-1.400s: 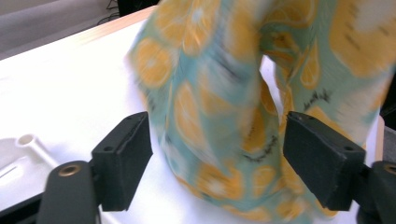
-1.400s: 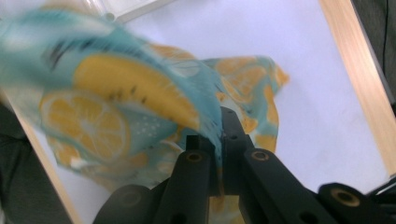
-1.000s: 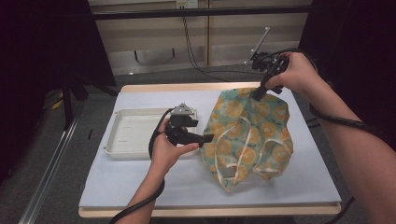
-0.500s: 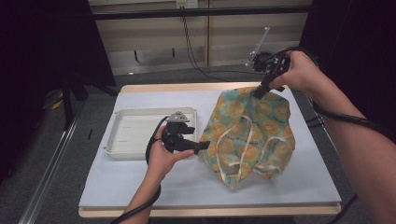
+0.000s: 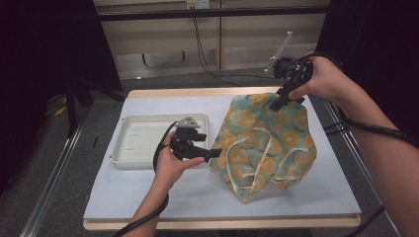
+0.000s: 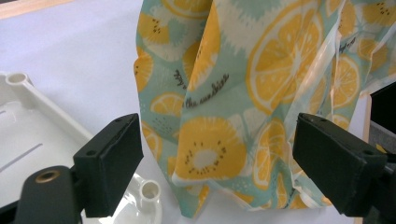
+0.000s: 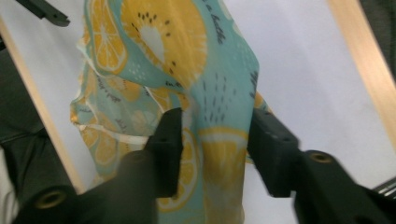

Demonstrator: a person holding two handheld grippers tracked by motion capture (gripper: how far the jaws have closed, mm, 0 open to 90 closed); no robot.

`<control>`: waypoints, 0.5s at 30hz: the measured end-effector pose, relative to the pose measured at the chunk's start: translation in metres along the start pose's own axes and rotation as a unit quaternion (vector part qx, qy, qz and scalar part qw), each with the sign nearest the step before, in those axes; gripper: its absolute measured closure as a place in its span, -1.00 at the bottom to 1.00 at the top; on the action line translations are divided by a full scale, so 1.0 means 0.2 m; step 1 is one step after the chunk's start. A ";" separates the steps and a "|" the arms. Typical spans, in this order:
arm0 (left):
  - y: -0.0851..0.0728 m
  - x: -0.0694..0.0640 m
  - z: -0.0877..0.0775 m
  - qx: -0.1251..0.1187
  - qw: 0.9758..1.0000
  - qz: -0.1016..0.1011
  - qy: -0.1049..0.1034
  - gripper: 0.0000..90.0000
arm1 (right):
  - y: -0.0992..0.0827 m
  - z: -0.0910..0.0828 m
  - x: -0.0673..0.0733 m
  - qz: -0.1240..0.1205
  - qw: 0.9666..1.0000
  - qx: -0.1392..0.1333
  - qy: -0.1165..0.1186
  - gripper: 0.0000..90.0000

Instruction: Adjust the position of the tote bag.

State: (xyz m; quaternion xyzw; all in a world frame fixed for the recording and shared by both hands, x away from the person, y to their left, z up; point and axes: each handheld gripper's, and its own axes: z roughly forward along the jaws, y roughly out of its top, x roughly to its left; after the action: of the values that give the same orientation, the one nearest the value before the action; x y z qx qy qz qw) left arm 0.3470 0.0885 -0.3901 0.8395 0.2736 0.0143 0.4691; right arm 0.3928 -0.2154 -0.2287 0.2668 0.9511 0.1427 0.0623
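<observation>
Two grippers flank the lemon-print cloth (image 5: pixel 267 140) on the table's right half in the high view. Left gripper view: left gripper (image 6: pixel 217 161) gapes, cloth edge between, untouched. Right gripper view: right gripper (image 7: pixel 215 140) has just been opening, fabric loosely between.

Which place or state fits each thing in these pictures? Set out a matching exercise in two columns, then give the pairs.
Things:
1. white tray
2. lemon-print cloth bag
3. left hand-held gripper
4. right hand-held gripper

Places or states:
A. at the bag's far top edge, jaws just opened
B. at the table's left
C. jaws open beside the bag's near left edge
D. crumpled right of the tray

Pairs: 1-B, 2-D, 3-C, 4-A
</observation>
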 end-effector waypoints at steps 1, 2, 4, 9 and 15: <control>0.01 0.00 0.00 0.003 1.000 0.005 0.000 -0.63 | -0.01 -0.01 0.01 0.008 1.000 -0.003 0.004 0.02; 0.03 -0.01 0.00 0.003 1.000 0.006 0.002 -0.62 | -0.02 -0.01 0.01 0.019 1.000 -0.005 0.005 -0.07; 0.06 -0.02 0.00 0.008 1.000 0.018 0.002 -0.59 | -0.05 -0.02 0.02 0.028 1.000 0.003 -0.005 -0.10; 0.13 -0.04 0.01 0.005 1.000 0.029 -0.012 -0.47 | -0.12 -0.06 0.03 0.046 0.999 -0.002 -0.018 -0.23; 0.20 -0.06 0.02 0.019 0.998 0.053 -0.014 -0.27 | -0.21 -0.07 0.05 0.069 0.997 0.006 -0.027 -0.24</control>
State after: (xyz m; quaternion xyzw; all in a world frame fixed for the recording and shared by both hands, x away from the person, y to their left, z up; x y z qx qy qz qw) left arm 0.3557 0.0630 -0.3580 0.8616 0.2226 0.0220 0.4556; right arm 0.3606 -0.2479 -0.2285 0.3358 0.9293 0.1337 0.0760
